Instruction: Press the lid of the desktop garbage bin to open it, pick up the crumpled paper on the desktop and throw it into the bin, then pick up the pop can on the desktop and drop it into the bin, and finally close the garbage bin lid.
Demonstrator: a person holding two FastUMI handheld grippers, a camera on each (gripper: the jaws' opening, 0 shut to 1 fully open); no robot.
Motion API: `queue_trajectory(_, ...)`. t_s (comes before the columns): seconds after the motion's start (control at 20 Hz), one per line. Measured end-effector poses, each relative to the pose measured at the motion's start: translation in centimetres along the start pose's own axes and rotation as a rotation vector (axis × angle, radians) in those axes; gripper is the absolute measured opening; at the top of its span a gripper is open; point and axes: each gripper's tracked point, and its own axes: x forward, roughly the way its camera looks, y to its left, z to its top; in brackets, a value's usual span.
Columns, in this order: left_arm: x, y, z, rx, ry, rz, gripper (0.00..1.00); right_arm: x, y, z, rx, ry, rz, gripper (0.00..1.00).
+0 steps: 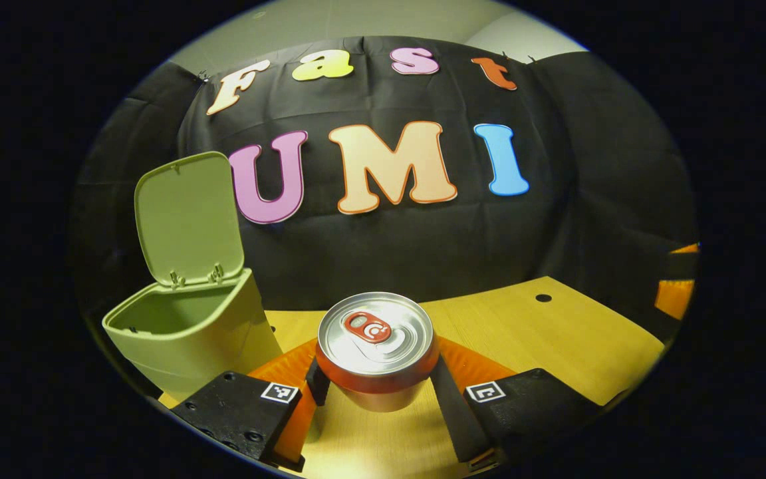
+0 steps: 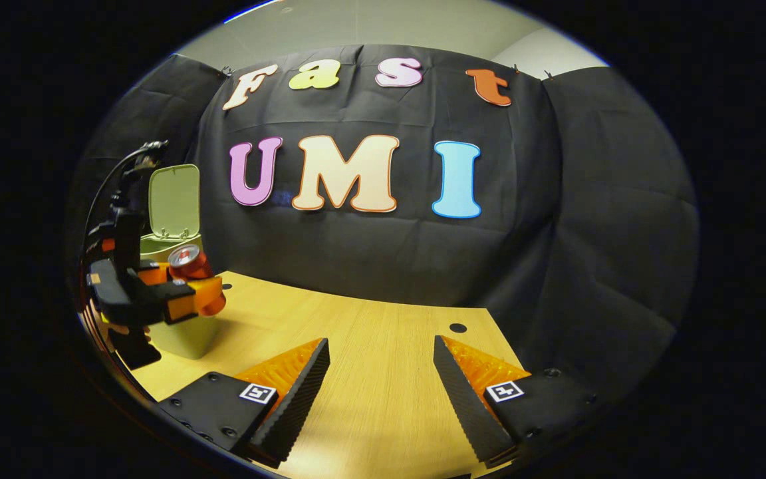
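The left hand-held gripper clamped the red, silver-topped aluminium pop can above the wooden counter beside the open pale-green plastic bin, likely needing carry-over and release, while the right hand-held gripper hung open, empty.

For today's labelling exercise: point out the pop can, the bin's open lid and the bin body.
pop can (image 1: 375, 330), left gripper view, silver top
lid (image 1: 187, 216), left gripper view, inner face
bin body (image 1: 203, 336), left gripper view, front wall
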Motion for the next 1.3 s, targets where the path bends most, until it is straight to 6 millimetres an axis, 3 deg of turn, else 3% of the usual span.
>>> queue_trajectory(0.25, 1.3, 3.9, 5.0, 0.001, -0.079, 0.061, 0.76, 0.0, 0.2, 0.0, 0.015, -0.002, -0.002, 0.98)
queue_trajectory(0.55, 1.4, 10.6, 9.8, 0.004, -0.159, 0.183, 0.76, 0.3, 0.1, -0.3, 0.043, 0.001, -0.013, 0.99)
queue_trajectory(0.8, 0.4, 16.1, 8.8, 0.000, -0.140, 0.286, 0.76, 0.9, 0.8, 0.0, 0.051, -0.002, -0.005, 0.98)
queue_trajectory(1.1, -1.2, 20.4, 6.2, -0.036, -0.107, 0.365, 0.76, 1.2, 1.4, -0.2, 0.050, 0.007, 0.005, 0.98)
queue_trajectory(1.2, -1.5, 21.0, 6.7, -0.040, -0.127, 0.368, 0.79, 1.3, 1.6, 0.1, 0.050, 0.004, 0.006, 0.98)
queue_trajectory(1.3, -1.9, 21.7, 8.4, -0.017, -0.160, 0.366, 0.88, 1.3, 2.0, 0.4, 0.047, -0.003, 0.006, 0.98)
